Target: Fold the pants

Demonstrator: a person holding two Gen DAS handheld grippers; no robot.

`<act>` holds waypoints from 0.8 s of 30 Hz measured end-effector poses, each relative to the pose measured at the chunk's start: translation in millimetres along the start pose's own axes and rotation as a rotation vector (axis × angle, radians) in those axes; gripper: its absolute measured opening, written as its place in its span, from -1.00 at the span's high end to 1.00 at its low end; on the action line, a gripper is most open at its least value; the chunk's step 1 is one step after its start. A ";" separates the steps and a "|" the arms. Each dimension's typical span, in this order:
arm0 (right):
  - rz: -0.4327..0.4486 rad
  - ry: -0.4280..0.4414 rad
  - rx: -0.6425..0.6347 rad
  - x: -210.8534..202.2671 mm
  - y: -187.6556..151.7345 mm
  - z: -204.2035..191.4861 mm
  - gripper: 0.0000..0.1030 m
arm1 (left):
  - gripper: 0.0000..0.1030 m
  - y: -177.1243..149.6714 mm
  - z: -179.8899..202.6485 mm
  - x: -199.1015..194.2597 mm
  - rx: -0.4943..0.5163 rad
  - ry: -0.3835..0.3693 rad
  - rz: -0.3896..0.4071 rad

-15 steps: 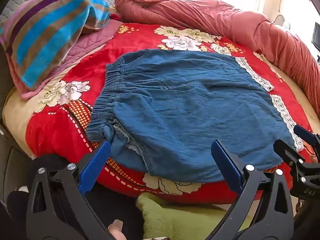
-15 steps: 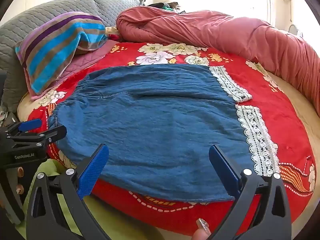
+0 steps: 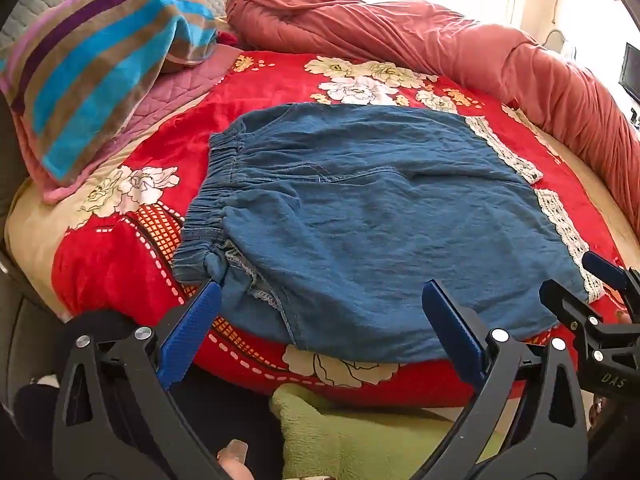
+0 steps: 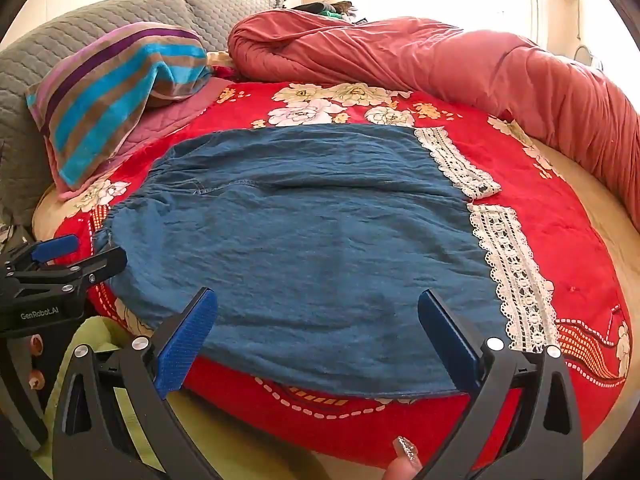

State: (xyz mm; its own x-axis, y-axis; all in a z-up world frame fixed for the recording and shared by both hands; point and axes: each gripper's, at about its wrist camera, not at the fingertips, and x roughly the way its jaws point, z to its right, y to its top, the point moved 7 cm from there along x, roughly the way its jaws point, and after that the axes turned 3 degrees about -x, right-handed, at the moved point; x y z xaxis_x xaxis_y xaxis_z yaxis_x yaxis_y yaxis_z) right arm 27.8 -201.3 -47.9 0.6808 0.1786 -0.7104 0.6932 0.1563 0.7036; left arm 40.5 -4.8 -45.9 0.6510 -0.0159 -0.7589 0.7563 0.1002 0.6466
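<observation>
Blue denim pants [image 3: 380, 216] [image 4: 312, 232] lie spread flat on a red flowered blanket [image 3: 120, 264] [image 4: 560, 216]. Their gathered waistband [image 3: 208, 208] faces left; white lace hems [image 3: 560, 224] [image 4: 516, 272] edge the right side. My left gripper [image 3: 320, 312] hovers open above the near edge, close to the waistband corner, nothing between its blue pads. My right gripper [image 4: 316, 320] stands open over the near edge towards the lace hem, holding nothing. Each gripper appears at the side of the other's view: the right gripper [image 3: 576, 284] and the left gripper [image 4: 84, 252].
A striped towel [image 3: 100, 64] [image 4: 116, 92] lies on a pillow at the back left. A bunched red quilt [image 3: 460, 56] [image 4: 460, 64] runs along the back and right. Green cloth [image 3: 360, 432] sits below the bed's near edge. A fingertip [image 4: 404, 448] shows at the bottom.
</observation>
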 end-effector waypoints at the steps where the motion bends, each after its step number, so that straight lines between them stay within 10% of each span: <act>1: -0.002 -0.002 0.001 1.0 -0.4 -0.3 -0.92 | -0.84 -0.1 -0.4 0.4 0.002 0.000 0.001; 24: -0.001 -0.002 0.001 0.6 -1.4 -0.8 -0.92 | -0.84 0.2 -3.9 -0.1 -0.004 0.002 0.000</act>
State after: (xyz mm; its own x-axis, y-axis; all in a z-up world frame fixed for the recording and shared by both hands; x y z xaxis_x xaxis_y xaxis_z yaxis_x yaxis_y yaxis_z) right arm 27.1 -200.6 -49.2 0.6803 0.1766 -0.7114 0.6944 0.1553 0.7026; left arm 40.3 -0.9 -45.9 0.6512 -0.0141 -0.7588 0.7557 0.1044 0.6465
